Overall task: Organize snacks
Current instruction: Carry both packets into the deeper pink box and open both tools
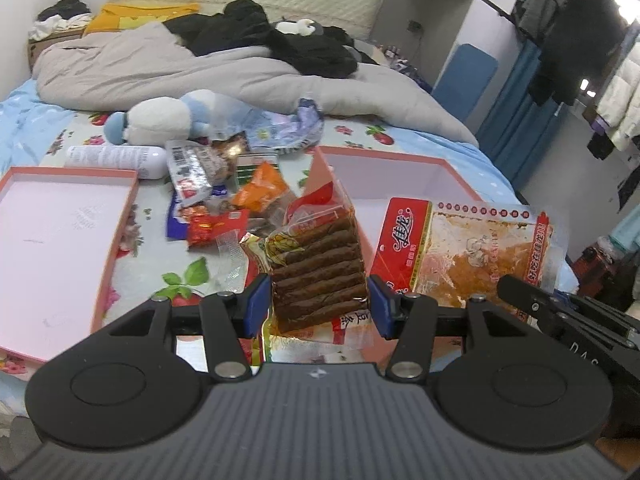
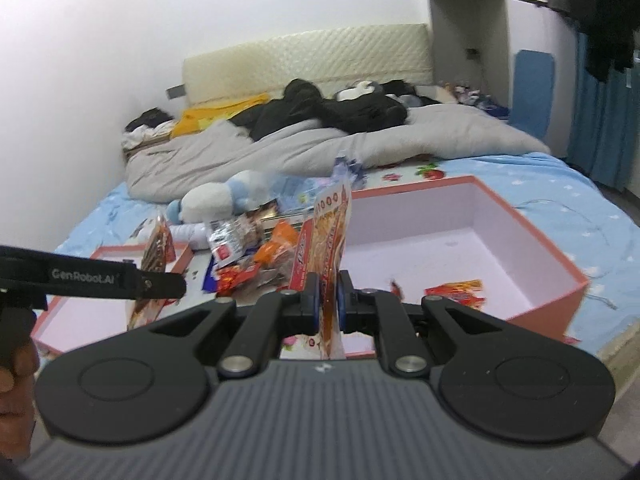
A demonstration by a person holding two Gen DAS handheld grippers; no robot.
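Observation:
My left gripper (image 1: pixel 318 304) is shut on a clear pack of brown spicy sticks (image 1: pixel 316 264), which it holds upright above the bed. In the right wrist view this pack (image 2: pixel 158 252) hangs at the left, over the shallow pink lid (image 2: pixel 80 312). My right gripper (image 2: pixel 329 300) is shut on a flat red-and-orange snack packet (image 2: pixel 330 232), seen edge-on there. The same packet (image 1: pixel 460 248) shows its face in the left wrist view. A deep pink box (image 2: pixel 560 264) lies open to the right with a small red packet (image 2: pixel 456 292) inside. A loose snack pile (image 1: pixel 224 200) sits between lid and box.
A blue-and-white plush toy (image 1: pixel 160 120) and a white bottle (image 1: pixel 116 158) lie behind the pile. A grey duvet (image 1: pixel 240 72) with black clothes (image 1: pixel 280 40) covers the far half of the bed. The bed's edge and a floor strip (image 2: pixel 624 336) are at the right.

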